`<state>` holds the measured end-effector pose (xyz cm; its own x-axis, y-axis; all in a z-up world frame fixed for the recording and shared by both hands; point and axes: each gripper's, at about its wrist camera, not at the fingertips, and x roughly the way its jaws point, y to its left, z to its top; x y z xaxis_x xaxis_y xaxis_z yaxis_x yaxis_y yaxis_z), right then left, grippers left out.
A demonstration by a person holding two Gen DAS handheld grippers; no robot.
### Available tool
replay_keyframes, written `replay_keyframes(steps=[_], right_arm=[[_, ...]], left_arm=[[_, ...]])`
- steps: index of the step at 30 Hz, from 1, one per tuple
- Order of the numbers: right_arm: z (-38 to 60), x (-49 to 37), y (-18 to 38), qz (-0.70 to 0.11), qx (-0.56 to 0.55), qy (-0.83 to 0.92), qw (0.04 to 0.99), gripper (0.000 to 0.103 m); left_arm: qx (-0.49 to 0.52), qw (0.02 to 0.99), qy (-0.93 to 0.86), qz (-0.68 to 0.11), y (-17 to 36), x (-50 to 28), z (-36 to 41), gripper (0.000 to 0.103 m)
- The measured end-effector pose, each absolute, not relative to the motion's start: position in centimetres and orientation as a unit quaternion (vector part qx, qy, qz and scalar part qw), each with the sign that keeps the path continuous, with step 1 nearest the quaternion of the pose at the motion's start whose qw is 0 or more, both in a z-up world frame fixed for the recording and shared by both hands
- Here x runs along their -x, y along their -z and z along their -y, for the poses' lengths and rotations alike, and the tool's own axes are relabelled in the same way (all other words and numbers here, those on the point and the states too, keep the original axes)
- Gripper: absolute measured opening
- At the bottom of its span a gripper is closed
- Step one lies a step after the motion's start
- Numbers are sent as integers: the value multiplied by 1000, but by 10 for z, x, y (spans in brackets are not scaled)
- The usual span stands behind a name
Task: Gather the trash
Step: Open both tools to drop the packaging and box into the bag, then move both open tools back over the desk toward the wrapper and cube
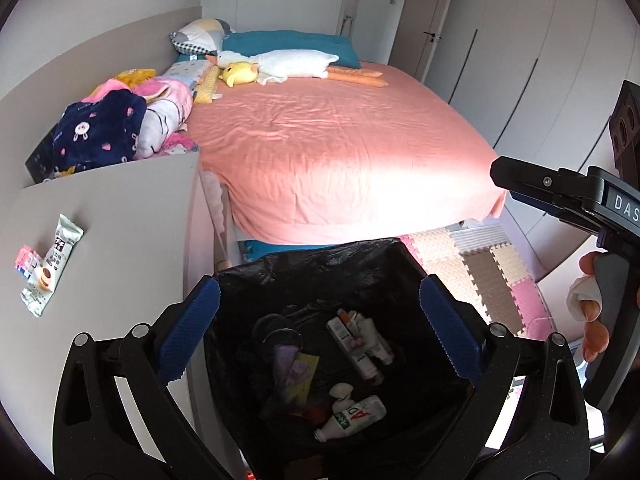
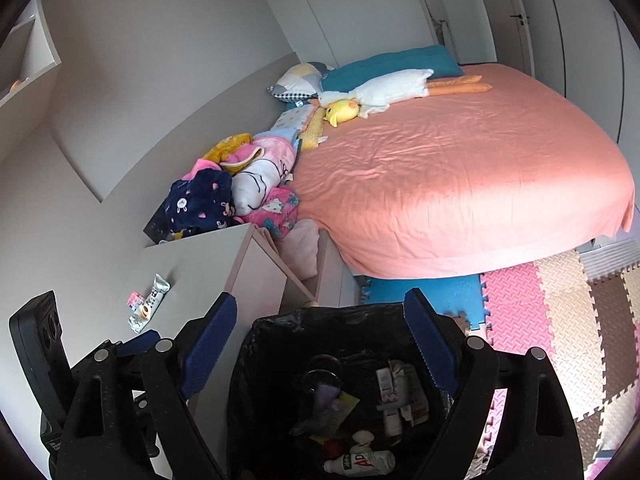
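Observation:
A bin with a black liner stands on the floor below both grippers. It holds a white bottle, small cartons and wrappers. My left gripper is open and empty above the bin. My right gripper is open and empty above it too; it also shows in the left wrist view. A snack wrapper and a small pink packet lie on the white bedside cabinet to the left.
A bed with an orange sheet fills the middle, with plush toys and a pile of clothes. Foam floor mats lie to the right. Wardrobe doors line the right wall.

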<state>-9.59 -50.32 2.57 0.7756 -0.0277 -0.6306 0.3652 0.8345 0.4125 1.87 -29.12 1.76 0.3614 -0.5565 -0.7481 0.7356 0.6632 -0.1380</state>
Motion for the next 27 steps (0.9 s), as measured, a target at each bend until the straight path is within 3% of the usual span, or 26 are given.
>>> replay_keyframes(steps=[27], right_arm=[[450,50,-16,-355,-224,50,906,86]], left_arm=[[-89,834,337,-427,-2,-45,250,97]])
